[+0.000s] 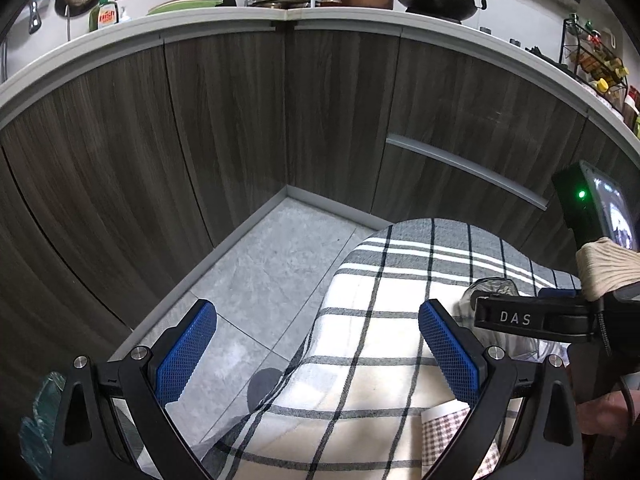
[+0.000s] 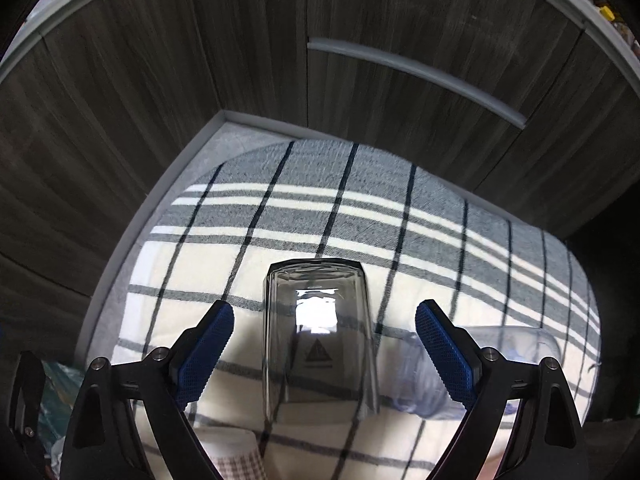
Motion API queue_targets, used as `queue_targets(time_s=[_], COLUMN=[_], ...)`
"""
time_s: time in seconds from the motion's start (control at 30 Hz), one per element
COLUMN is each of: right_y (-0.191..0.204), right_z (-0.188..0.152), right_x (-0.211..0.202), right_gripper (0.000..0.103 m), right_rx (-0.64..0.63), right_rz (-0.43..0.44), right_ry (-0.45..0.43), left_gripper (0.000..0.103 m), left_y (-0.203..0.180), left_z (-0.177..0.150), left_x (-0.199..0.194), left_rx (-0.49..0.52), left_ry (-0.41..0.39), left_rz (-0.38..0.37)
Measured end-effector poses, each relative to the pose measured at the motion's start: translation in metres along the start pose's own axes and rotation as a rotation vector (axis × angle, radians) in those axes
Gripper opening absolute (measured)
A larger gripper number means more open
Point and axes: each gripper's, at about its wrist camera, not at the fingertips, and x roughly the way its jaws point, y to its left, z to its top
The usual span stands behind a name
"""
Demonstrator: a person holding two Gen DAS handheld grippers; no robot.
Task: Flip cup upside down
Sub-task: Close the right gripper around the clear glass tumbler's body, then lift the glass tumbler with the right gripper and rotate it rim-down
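Right wrist view: glass cup (image 2: 320,332) stands centre frame on the plaid cloth (image 2: 400,216), base up, mouth down on the fabric. Right gripper (image 2: 324,356) spread wide, blue pads (image 2: 204,356) on either side of the cup and apart from it, holding nothing. A clear plastic bottle (image 2: 500,340) lies on its side at right, partly behind the right pad. A checked paper cup (image 2: 236,456) sits at lower left edge. Left wrist view: left gripper (image 1: 318,354) also wide open, empty, over the cloth's left edge and grey floor (image 1: 256,264). Right gripper's black body at right edge. Dark wood cabinets (image 1: 224,120) fill the upper frame.
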Motion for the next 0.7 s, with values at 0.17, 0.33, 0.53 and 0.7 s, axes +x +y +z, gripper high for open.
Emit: queue_targets(time_s=[0.17, 0.33, 0.53, 0.7], right_y=[0.002, 0.004, 0.003, 0.006], right_z=[-0.002, -0.005, -0.006, -0.008], right_x=[0.026, 0.033, 0.017, -0.02], right_gripper=[0.085, 0.068, 0.068, 0.068], right_rx=[0.017, 0.026, 0.037, 0.034], right_rz=[0.013, 0.02, 0.026, 0.028], right_ry=[0.082, 0.102, 0.069, 0.01], left_gripper=[0.103, 0.103, 0.103, 0.103], left_y=[0.001, 0.002, 0.004, 0.009], left_z=[-0.003, -0.005, -0.001, 0.006], left_x=[0.008, 0.009, -0.004, -0.029], left_rx=[-0.004, -0.007, -0.011, -0.016], left_ry=[0.018, 0.026, 0.007, -0.025], left_rz=[-0.001, -0.003, -0.009, -0.023])
